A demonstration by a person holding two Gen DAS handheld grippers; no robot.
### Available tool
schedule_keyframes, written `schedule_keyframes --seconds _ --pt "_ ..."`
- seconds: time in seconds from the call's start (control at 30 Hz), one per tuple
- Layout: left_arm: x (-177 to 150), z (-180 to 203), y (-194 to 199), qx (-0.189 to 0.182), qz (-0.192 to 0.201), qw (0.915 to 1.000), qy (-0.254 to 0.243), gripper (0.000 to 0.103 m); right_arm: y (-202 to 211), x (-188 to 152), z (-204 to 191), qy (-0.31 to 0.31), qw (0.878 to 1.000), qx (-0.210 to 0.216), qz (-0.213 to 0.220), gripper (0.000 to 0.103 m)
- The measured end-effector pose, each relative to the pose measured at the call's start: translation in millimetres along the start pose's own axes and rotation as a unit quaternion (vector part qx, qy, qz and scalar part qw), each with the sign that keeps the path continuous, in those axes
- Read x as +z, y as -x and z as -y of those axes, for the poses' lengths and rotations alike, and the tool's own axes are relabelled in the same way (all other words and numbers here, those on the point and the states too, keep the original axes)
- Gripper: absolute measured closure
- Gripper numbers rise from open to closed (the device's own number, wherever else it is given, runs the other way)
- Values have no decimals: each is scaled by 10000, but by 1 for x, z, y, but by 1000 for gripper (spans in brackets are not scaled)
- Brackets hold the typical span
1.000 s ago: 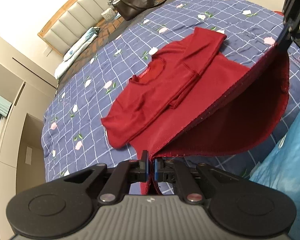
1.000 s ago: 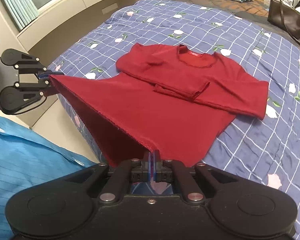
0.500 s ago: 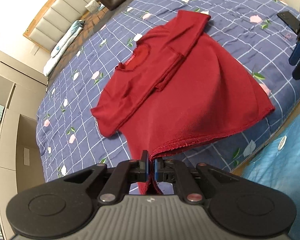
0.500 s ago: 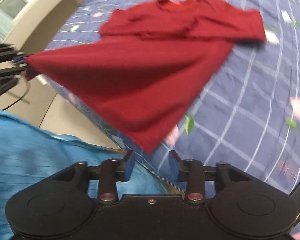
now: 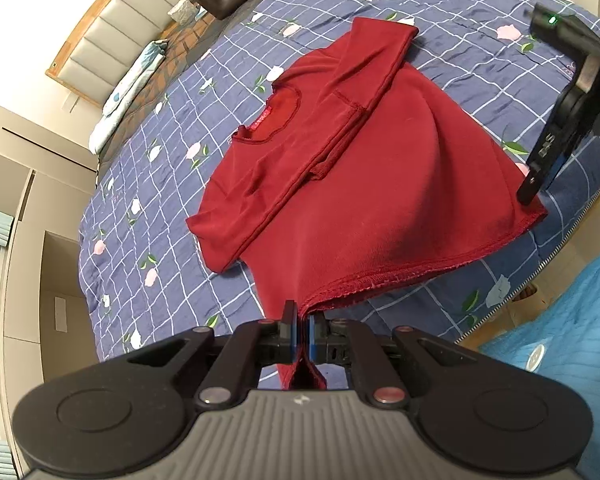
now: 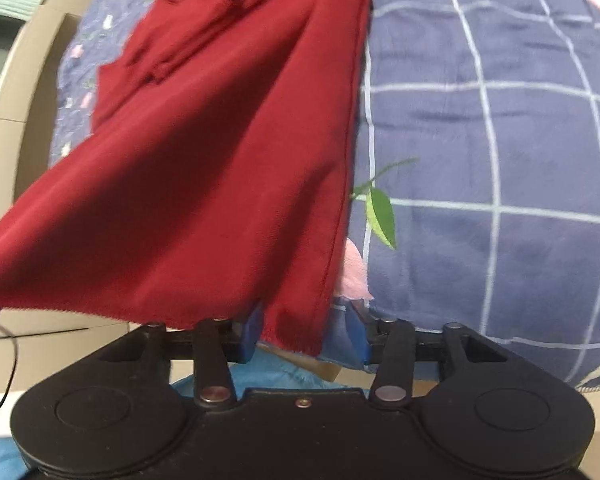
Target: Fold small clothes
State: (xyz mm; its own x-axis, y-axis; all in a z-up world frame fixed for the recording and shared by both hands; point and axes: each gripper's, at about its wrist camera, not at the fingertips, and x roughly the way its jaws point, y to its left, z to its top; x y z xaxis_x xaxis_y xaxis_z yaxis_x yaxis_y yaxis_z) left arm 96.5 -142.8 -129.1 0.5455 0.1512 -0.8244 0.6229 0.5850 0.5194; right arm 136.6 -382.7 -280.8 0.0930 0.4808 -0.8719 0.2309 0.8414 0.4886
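Two grippers were noted: left gripper (image 5: 300, 334) clamped on the hem corner of the red shirt (image 5: 364, 184); right gripper (image 6: 306, 334) spread wide, hem loose between. Shirt was laid on the blue checked bedspread (image 6: 500, 140).

Hardly any writing can be read here. The red neck label (image 5: 262, 121) inside the collar of the dark red shirt (image 5: 380, 184) carries a line of pale lettering, too small to make out. The side of the right gripper (image 5: 534, 188) shows pale marks resembling "45", though I cannot be sure of them.
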Motion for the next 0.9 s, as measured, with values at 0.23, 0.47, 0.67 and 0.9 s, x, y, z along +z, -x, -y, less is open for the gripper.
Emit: schedule_keyframes --seconds 0.23,0.47,0.67,0.9 --pt "-5 3 -2 -47 31 10000 5 98 14 -11 -13 688 9954 -591 306 99" --pt "5 0 -5 -201 246 9995 -68 98 72 -4 18 542 9924 -801 758 99" --pt "29 1 -20 -318 373 9978 -454 98 97 33 44 -373 9928 -396 1066 99" --pt "64 -29 -57 -652 -99 9978 32 98 90 76 32 -420 9902 -510 1227 95"
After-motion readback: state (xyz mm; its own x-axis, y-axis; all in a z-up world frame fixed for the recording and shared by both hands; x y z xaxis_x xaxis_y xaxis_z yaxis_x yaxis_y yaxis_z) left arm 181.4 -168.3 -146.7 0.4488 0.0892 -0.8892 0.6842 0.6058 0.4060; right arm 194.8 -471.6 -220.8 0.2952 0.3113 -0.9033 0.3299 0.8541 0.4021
